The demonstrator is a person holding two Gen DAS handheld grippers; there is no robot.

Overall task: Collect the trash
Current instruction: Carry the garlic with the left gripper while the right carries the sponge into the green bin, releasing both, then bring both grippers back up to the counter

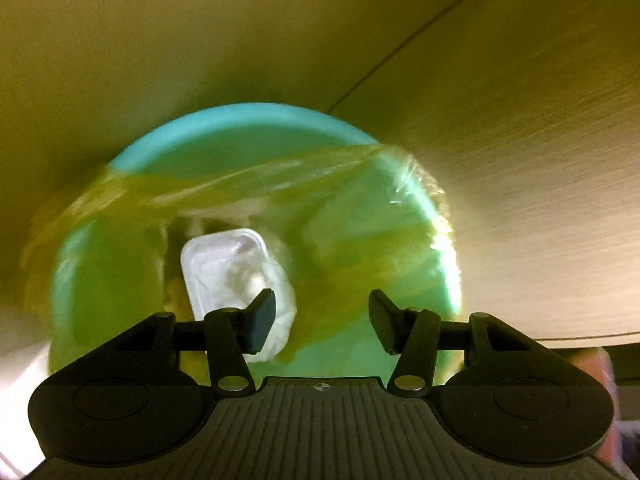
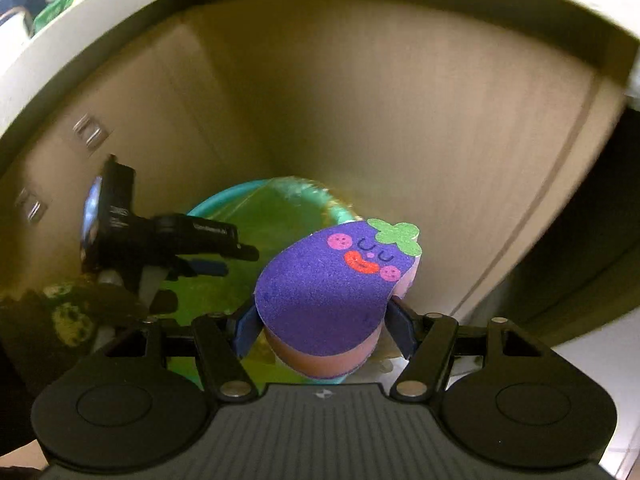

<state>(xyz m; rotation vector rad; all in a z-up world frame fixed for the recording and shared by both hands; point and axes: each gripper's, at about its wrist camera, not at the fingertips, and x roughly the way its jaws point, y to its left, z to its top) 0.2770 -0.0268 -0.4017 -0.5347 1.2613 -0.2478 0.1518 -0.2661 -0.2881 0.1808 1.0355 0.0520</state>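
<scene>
One lined teal bin (image 2: 276,208) fills the view at 12 o'clock, the right gripper (image 2: 320,330) clamped on an eggplant sponge (image 2: 320,292) above it, the left gripper (image 1: 322,320) wide and empty over a white tray (image 1: 236,272); an off-centre release could miss the rim.

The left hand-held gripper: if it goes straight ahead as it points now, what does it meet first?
Probably the yellow bag lining the teal bin. The left hand-held gripper is open above the bin's mouth, and the white tray lies slightly left of its line. Depth is unclear.
</scene>
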